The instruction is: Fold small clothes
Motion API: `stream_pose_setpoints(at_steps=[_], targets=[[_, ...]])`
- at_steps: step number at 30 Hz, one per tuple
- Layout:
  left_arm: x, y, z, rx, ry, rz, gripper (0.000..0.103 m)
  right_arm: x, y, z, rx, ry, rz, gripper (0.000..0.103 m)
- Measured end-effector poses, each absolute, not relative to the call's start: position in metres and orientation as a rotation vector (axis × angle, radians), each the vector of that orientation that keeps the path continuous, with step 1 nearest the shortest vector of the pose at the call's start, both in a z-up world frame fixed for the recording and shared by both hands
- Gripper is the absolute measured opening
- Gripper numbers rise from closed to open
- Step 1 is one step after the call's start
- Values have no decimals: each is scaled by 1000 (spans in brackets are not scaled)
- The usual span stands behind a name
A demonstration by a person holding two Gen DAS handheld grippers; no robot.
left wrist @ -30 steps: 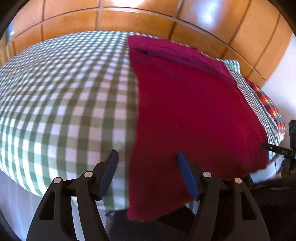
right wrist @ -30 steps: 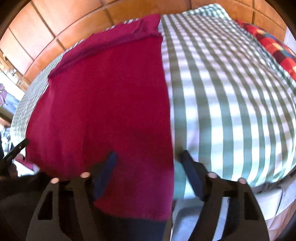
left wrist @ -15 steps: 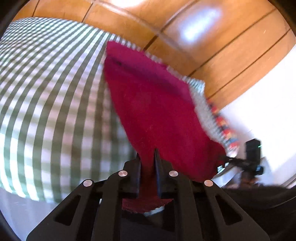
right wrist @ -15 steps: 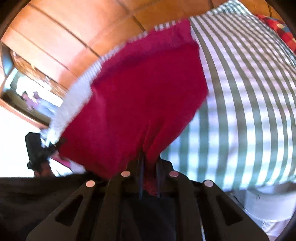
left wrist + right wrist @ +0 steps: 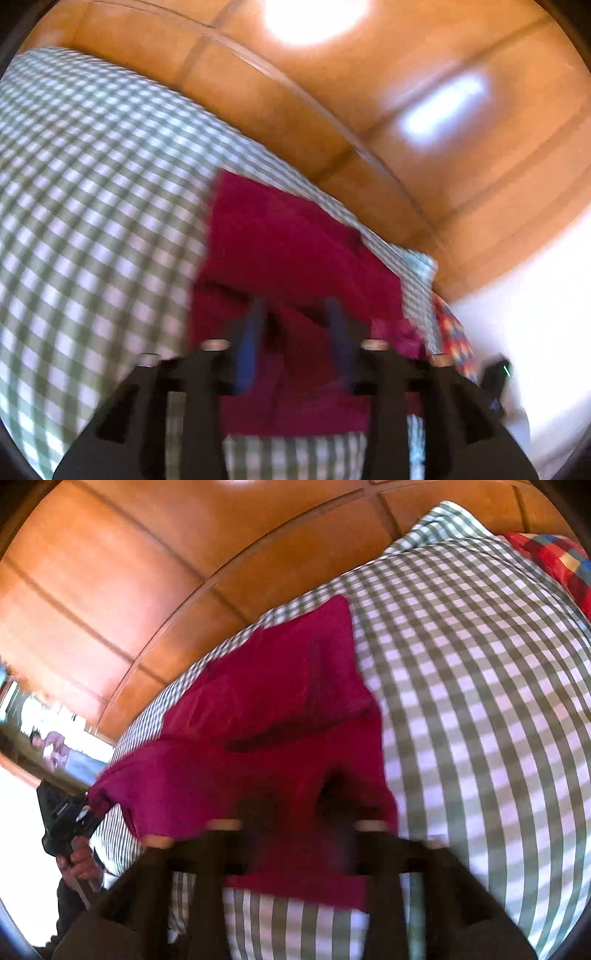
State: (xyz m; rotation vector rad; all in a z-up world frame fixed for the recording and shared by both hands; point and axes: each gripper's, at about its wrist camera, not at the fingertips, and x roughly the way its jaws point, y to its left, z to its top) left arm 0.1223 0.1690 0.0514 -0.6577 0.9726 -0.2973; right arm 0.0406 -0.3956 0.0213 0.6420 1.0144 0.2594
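Observation:
A magenta cloth (image 5: 295, 251) lies folded over on itself on the green-and-white checked bed (image 5: 92, 221). My left gripper (image 5: 293, 314) is over the cloth's near folded edge with its blue pads apart, open, the cloth between and below them. In the right wrist view the same cloth (image 5: 266, 716) lies doubled, and my right gripper (image 5: 295, 808) is over its near part with the fingers apart, open. The frames are blurred by motion. My left gripper also shows in the right wrist view (image 5: 66, 819) at the cloth's left corner.
A wooden panelled wall (image 5: 369, 110) runs behind the bed. A red multicoloured checked pillow (image 5: 554, 561) lies at the bed's far right corner. The checked bedcover (image 5: 480, 701) stretches wide to the right of the cloth.
Both grippers were shut on the cloth's near edge and carried it forward over the far part. Now both have opened and let go, and the cloth lies doubled.

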Motion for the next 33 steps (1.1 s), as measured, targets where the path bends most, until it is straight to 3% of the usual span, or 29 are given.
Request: stream_pose_setpoints(at_steps=[1,4,8,12,13,14,16,19,22,30,33], targets=[[123,177,51,-684,943,-269,64,43,-401,23,645,999,256,70],[113,194,42,-664,933,-238,65,15,-420,21,632,983,231,79],[85,183,13,-547,996,-313,65,-17,-418,-8,612,1060,213,79],[61,151,-11,-426,1046,-408,65,-30,-400,-30,555,1078,168,71],[59,144,-13,-393,1043,-412,60,-28,-397,-30,543,1067,156,63],[58,136,-13,-350,1029,-412,57,-28,-395,-29,549,1063,156,47],[62,128,-13,-305,1025,-416,39,-17,-388,-30,558,1066,165,33],[67,128,-10,-298,1038,-427,22,-10,-379,-27,518,1079,157,23],[54,141,-7,-302,1028,-462,18,-22,-383,-20,486,1085,191,20],[-32,155,-9,-373,1091,-591,18,-92,-386,-7,350,1186,280,19],[-62,160,-6,-408,1097,-594,22,-106,-385,-2,313,1201,290,26]])
